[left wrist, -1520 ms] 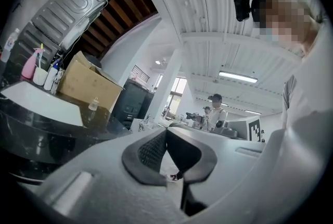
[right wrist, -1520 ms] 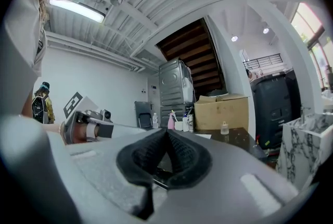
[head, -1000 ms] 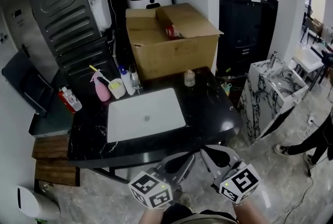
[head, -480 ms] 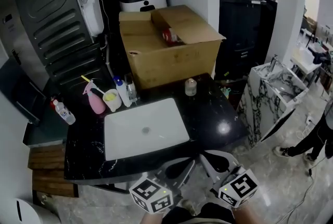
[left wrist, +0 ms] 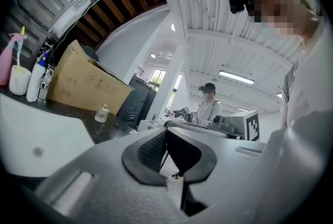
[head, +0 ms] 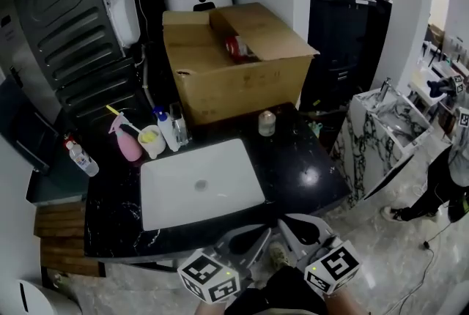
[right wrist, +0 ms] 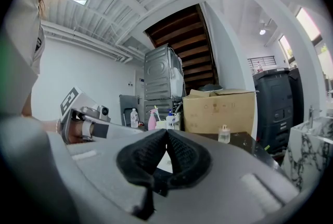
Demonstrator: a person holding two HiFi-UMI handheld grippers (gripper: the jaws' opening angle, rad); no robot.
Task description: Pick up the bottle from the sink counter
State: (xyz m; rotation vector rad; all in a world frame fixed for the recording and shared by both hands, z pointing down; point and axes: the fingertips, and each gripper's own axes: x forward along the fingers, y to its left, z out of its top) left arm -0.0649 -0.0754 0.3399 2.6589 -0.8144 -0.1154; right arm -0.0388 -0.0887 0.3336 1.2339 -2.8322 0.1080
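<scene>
Bottle (head: 267,123) stands untouched at the back of the sink counter (head: 293,163), beside the cardboard box (head: 234,68). Approach not yet begun: left gripper (head: 245,240) and right gripper (head: 300,229) are held clenched, empty, at the counter's front edge. Next, a forward reach with opened jaws is called for.

Tools: left claw (left wrist: 166,132) and right claw (right wrist: 166,132), pale grey moulded shells with black ribbed pads (right wrist: 182,154). Each bears a white cube with black square markers: left cube (head: 209,278) at 6 o'clock in head view, right cube (head: 335,267) at 5. Wearer: pale top (left wrist: 312,113), black head camera (left wrist: 235,0).
</scene>
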